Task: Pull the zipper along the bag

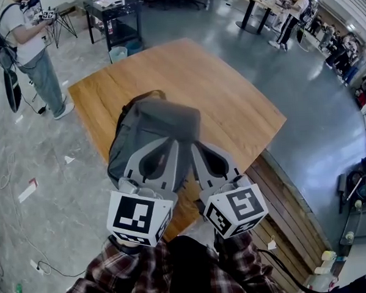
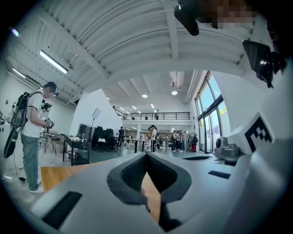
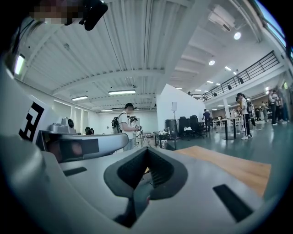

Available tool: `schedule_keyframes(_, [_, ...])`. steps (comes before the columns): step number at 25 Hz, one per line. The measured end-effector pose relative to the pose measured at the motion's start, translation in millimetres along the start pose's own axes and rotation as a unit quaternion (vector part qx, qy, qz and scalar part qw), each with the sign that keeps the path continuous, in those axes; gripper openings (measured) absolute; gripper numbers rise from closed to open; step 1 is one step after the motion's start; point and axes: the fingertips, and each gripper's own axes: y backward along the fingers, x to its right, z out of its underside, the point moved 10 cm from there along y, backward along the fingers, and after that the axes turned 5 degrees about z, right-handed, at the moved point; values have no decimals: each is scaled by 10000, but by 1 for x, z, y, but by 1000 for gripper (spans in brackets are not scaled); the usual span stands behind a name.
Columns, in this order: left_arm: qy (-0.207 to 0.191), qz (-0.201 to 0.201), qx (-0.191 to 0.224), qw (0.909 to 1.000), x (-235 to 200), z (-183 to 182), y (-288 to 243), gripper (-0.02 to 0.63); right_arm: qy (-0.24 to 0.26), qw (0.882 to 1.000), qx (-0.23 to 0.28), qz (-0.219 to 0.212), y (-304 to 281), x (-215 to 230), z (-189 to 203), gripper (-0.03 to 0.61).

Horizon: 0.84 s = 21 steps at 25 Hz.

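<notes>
A grey backpack lies on the wooden table, its dark strap looping off the far left corner. I cannot make out its zipper. Both grippers hover above the bag's near end, side by side and pointing away from me. The left gripper is shut, its jaws meeting at the tips with nothing between them; bare wood shows through the gap below. The right gripper is shut and empty too, with a bit of grey bag visible under its jaws.
A person with a backpack stands on the floor at the far left. Beyond the table's far edge are a pale bin and a black cart. A slatted wooden bench runs along the table's right side.
</notes>
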Motion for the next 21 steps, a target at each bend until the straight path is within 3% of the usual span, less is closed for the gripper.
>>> schedule_keyframes(21, [-14, 65, -111, 9999, 3, 1, -2, 9, 40, 10000, 6, -77, 4, -1, 1, 11])
